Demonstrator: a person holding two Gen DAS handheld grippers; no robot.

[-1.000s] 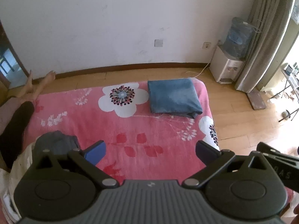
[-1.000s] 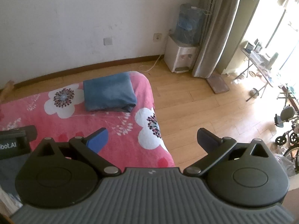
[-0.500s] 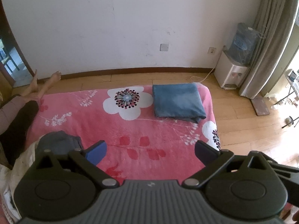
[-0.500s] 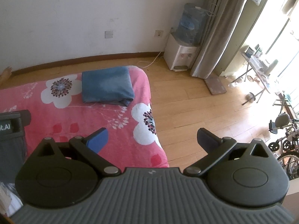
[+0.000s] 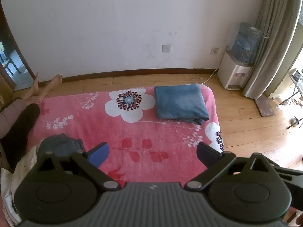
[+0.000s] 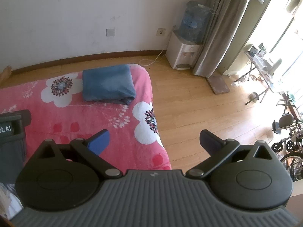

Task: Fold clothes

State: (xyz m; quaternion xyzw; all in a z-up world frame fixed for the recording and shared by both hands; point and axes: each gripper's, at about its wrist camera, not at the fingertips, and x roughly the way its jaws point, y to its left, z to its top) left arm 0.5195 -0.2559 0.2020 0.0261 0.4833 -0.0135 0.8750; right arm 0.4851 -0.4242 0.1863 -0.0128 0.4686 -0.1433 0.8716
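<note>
— Both sets of jaws are spread wide with nothing between them. The left gripper (image 5: 151,152) and the right gripper (image 6: 154,141) hang in the air above the near part of the pink flowered blanket (image 5: 117,132), touching no cloth.

— Where are the clothes, then?

— A folded blue garment (image 5: 180,104) lies flat well ahead of the left gripper's jaws, a little toward its right finger, at the far right corner of the blanket. From the right gripper it sits well ahead and off beyond the left finger (image 6: 99,141). A second piece, a crumpled grey garment (image 5: 60,144), is bunched just outside the left gripper's left finger (image 5: 98,152), close to it, at the blanket's near left edge, with some white cloth (image 5: 19,168) beside it.

— Anything else near the jaws?

— Under the right gripper's right finger (image 6: 209,141) is bare wooden floor (image 6: 189,104), past the blanket's edge. Far ahead against the wall stands a water dispenser (image 5: 235,73) by a curtain (image 5: 272,37). Far off to the left of the left gripper, a person's legs (image 5: 24,109) stretch along the blanket's side.
</note>
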